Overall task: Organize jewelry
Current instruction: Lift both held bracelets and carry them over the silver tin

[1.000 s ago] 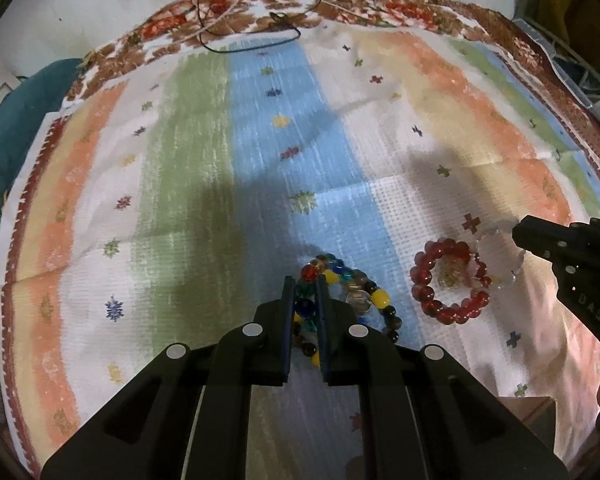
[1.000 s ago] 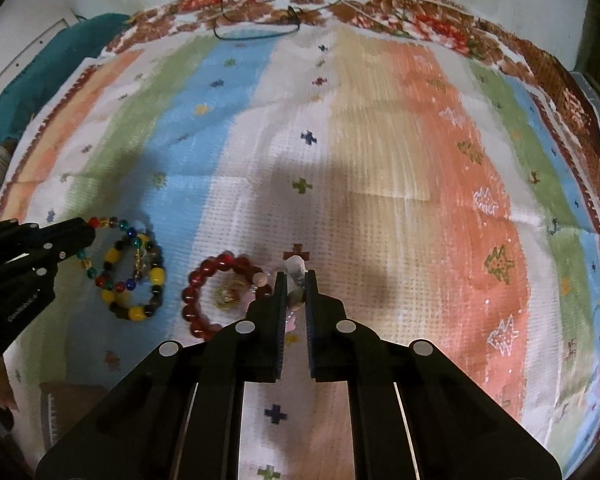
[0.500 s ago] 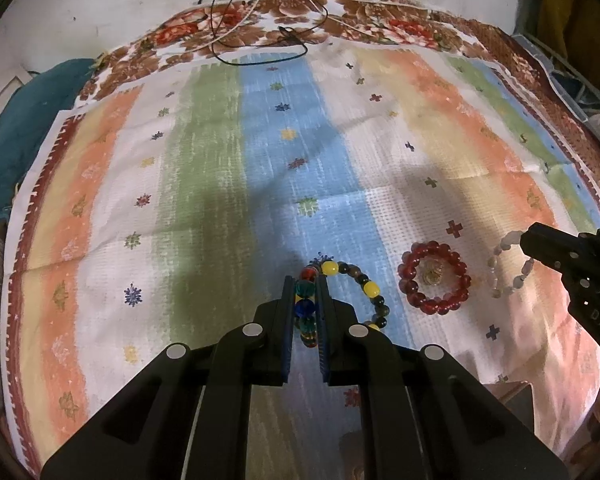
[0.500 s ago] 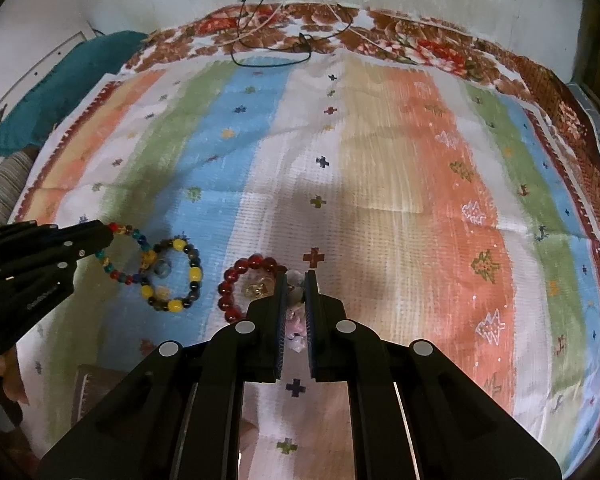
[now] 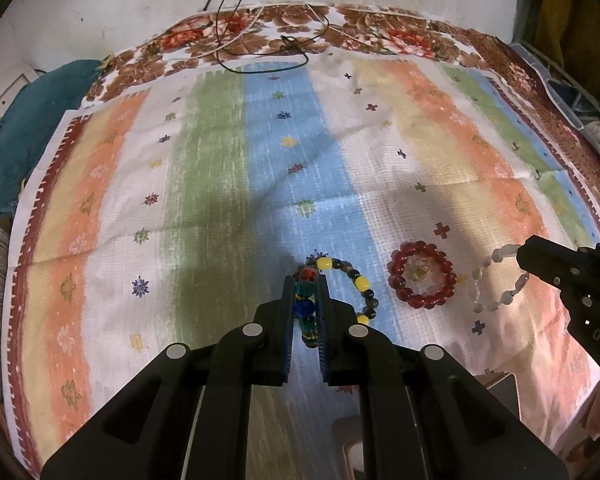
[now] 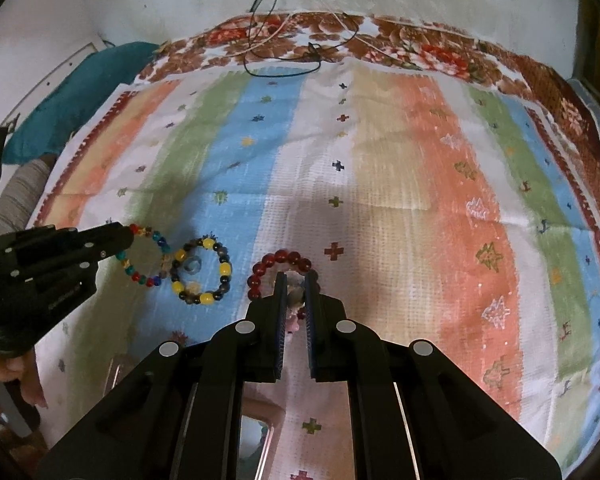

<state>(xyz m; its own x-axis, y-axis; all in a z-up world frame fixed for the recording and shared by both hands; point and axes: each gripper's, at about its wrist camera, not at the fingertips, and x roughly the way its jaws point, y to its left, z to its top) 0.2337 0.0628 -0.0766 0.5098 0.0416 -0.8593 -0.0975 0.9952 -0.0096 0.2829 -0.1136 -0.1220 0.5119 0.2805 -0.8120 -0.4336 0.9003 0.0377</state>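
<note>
My left gripper (image 5: 305, 280) is shut on a multicoloured bead bracelet (image 5: 305, 304) that hangs just above the striped cloth (image 5: 220, 184). The right wrist view shows the same bracelet (image 6: 146, 256) dangling from the left gripper (image 6: 129, 235). A yellow-and-dark bead bracelet (image 5: 358, 286) (image 6: 202, 272) lies flat beside it. To its right rests a red bead bracelet (image 5: 422, 274) (image 6: 278, 260), partly behind my right fingers. My right gripper (image 6: 296, 276) (image 5: 521, 254) is shut on a pale bead bracelet (image 5: 496, 280) (image 6: 294, 298), lifted off the cloth.
A black cord (image 5: 260, 56) loops over the floral border at the cloth's far edge. Teal fabric (image 6: 80, 96) lies off the left side. A small brownish box (image 6: 256, 432) sits near the front edge, mostly hidden under the grippers. A hand (image 6: 24, 380) grips the left tool.
Both grippers have risen and drawn back with their bracelets. The multicoloured bracelet has come off the yellow-and-dark one, and the pale bracelet has come away from the red one.
</note>
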